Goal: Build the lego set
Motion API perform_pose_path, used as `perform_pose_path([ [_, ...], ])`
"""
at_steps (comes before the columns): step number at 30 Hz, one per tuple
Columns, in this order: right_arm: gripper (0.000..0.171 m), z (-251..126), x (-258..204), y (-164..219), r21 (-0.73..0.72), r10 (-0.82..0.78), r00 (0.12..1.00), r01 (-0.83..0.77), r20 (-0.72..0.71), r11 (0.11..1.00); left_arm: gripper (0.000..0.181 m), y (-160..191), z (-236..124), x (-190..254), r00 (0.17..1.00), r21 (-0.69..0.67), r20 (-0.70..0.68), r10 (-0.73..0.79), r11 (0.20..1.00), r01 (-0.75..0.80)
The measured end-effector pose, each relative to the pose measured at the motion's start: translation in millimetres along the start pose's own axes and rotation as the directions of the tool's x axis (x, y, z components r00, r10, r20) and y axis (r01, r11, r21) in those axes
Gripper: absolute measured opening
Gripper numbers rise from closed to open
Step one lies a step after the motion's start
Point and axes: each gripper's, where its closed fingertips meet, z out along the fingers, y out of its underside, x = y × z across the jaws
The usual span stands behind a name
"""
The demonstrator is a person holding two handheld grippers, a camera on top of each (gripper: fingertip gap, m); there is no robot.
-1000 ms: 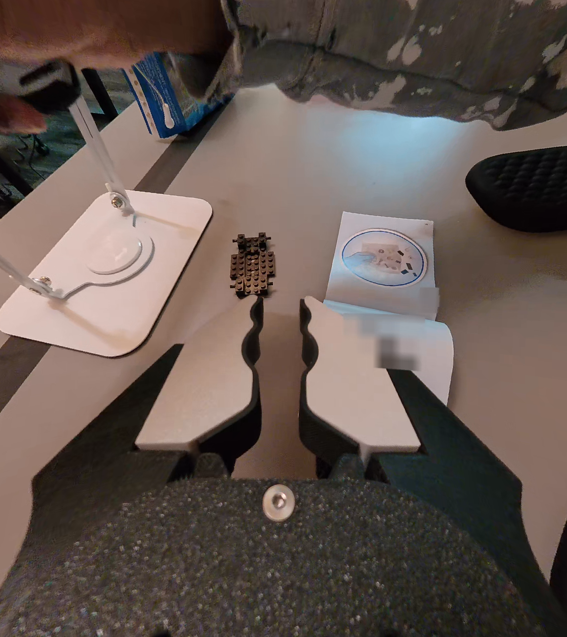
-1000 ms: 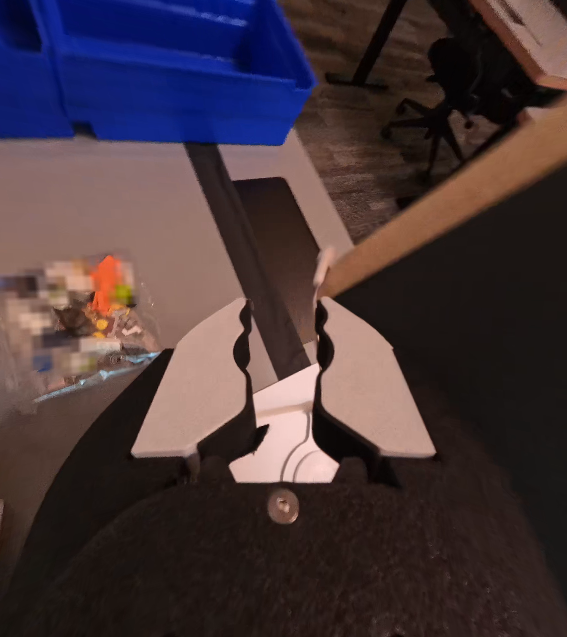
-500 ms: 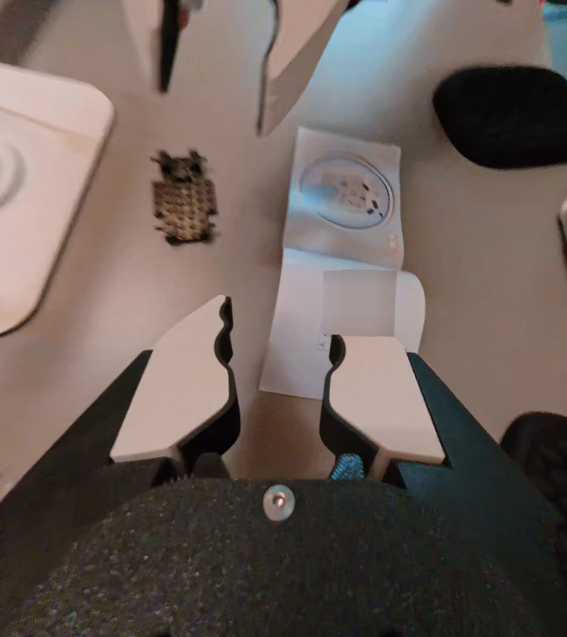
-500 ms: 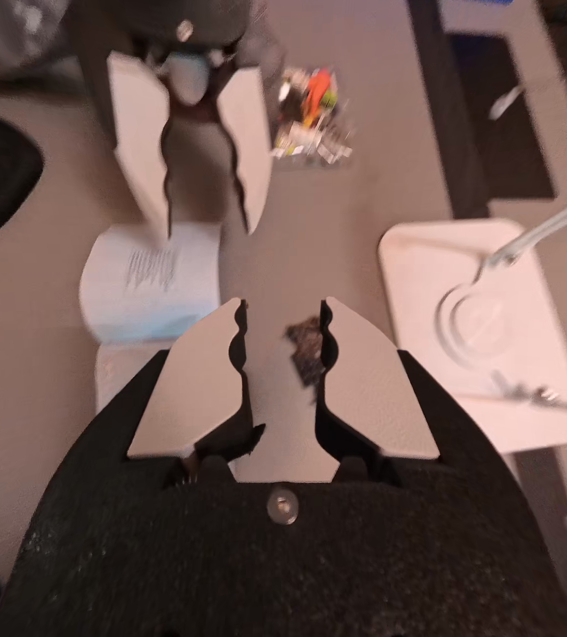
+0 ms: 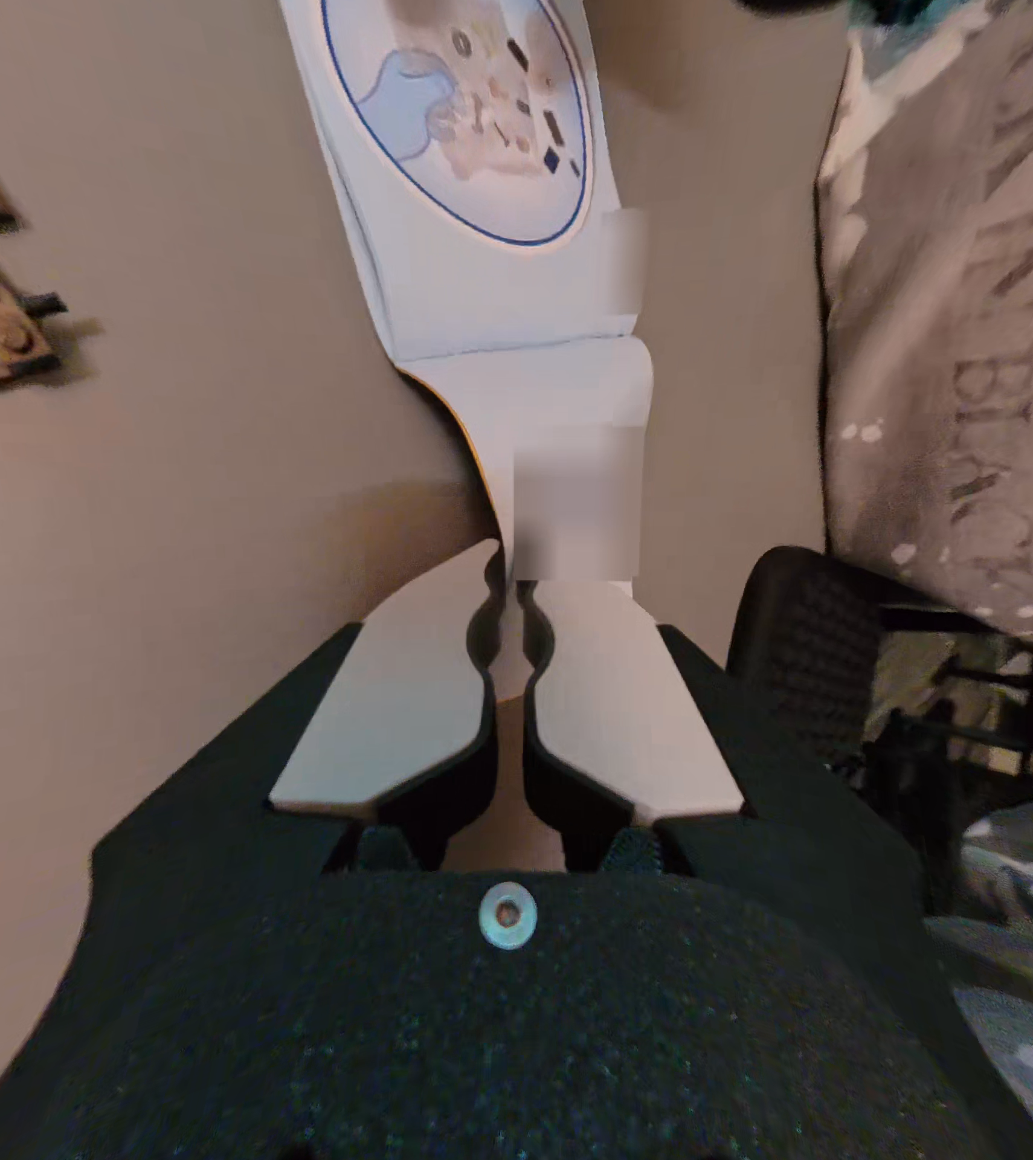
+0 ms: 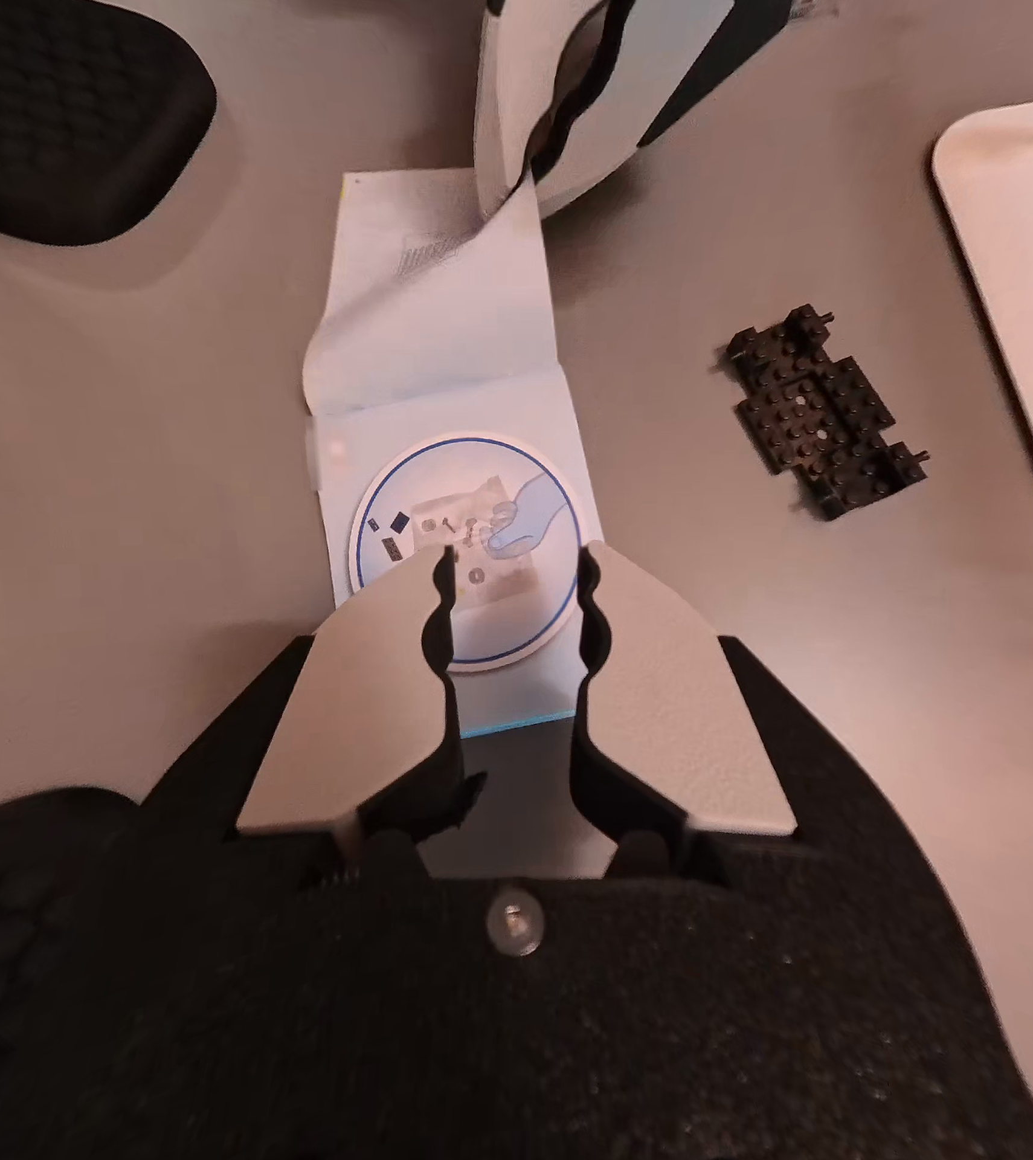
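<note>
**Lego booklet gets pinched open before any bricks move**

Lego chassis (image 6: 824, 414), black & studded, sits untouched on the grey table (image 6: 125, 502), just beside the instruction booklet (image 6: 438, 376) and near a white plate-like base (image 6: 1028, 314) at the edge.

Seen from the right side, nearest comes the right gripper (image 6: 514, 558): fingers apart, nothing between them, poised over the booklet's round picture, prob. to pin that end flat. Farther on, the left gripper (image 6: 529, 172) has its fingers together, clamped on the booklet's far page, which curls up off the table w/ the pinch, likely so the page can be turned or unfolded. Beyond, top left, a black mesh pad (image 6: 49, 113). Building itself looks not yet begun; the loose bricks aren't in view.
</note>
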Motion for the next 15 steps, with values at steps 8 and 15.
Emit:
perform_pose_path([
  [8,0.045,10.5,31.2,-6.7,-0.152,-0.09,0.986,0.112,0.141,0.982,0.0,-6.9,-26.2,10.8,0.957,-0.214,0.226,0.181,0.968,-0.132],
  [15,0.051,28.7,34.0,7.3,-0.248,0.025,0.911,0.086,0.412,0.965,0.0,-17.0,-52.4,32.5,0.812,-0.379,0.41,0.416,0.887,-0.263],
])
